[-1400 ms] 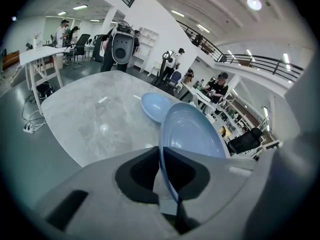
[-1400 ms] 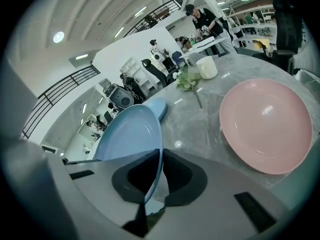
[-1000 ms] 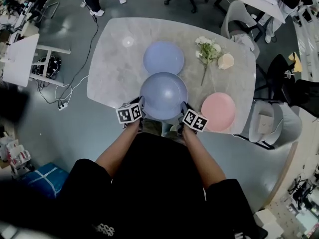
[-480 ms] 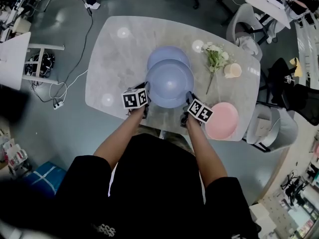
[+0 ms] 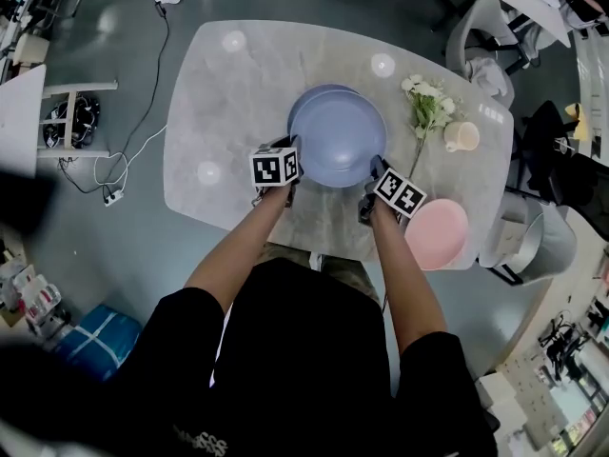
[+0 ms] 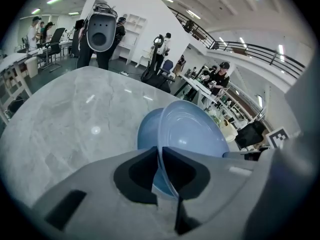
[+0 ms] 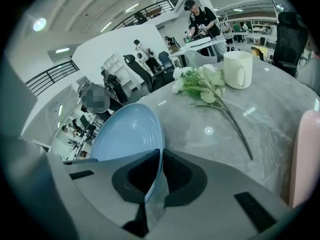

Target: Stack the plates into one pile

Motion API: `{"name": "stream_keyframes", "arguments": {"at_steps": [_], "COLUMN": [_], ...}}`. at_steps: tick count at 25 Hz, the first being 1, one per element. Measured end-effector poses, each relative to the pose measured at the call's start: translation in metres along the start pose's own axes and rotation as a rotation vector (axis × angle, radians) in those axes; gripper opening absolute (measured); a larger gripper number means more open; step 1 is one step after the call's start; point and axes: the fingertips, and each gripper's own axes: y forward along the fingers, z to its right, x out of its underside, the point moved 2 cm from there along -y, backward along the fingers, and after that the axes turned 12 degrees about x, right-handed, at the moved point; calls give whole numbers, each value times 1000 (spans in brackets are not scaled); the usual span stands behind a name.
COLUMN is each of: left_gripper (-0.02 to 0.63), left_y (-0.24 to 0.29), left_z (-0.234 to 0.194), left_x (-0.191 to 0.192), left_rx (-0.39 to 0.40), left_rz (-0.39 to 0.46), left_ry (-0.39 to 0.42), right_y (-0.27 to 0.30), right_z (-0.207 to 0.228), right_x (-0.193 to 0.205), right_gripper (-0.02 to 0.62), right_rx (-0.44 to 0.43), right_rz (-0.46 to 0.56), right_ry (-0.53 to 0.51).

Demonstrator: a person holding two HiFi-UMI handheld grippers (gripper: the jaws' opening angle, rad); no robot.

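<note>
Both grippers on one load. The left gripper [image 5: 294, 156] has its jaws drawn narrow on the left rim of the blue plate [image 5: 339, 139]; in the left gripper view the rim runs straight through the slot between the pads. The right gripper [image 5: 378, 171] does the same on the right rim, and in the right gripper view its jaws are pinched on the edge in the same way. I read both as firm grips on the plate.

The blue plate is carried between the two grippers over the middle of the table [image 5: 228, 103]. It sits directly over the second blue plate [image 5: 319, 91] and covers nearly all of it; only a sliver of the lower rim shows on the far side. I cannot tell whether the two touch.

The pink plate [image 5: 438, 234] lies apart at the near right edge of the table, just beside the right gripper's marker cube. The flowers [image 5: 425, 103] lie to the right of the blue plates, with a mug [image 5: 461, 136] just beyond them.
</note>
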Motion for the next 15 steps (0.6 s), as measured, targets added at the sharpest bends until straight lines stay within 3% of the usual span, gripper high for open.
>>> {"name": "stream_keyframes", "arguments": {"at_steps": [15], "left_gripper": [43], "left_y": [19], "left_z": [-26], "left_x": [-1], "left_rx": [-10], "left_rz": [-39], "left_ry": [-4], "right_y": [27], "right_z": [-10], "right_x": [-5], "right_gripper": [28], "right_rx": [43], "right_rz": [-19], "right_ry": [-36]}}
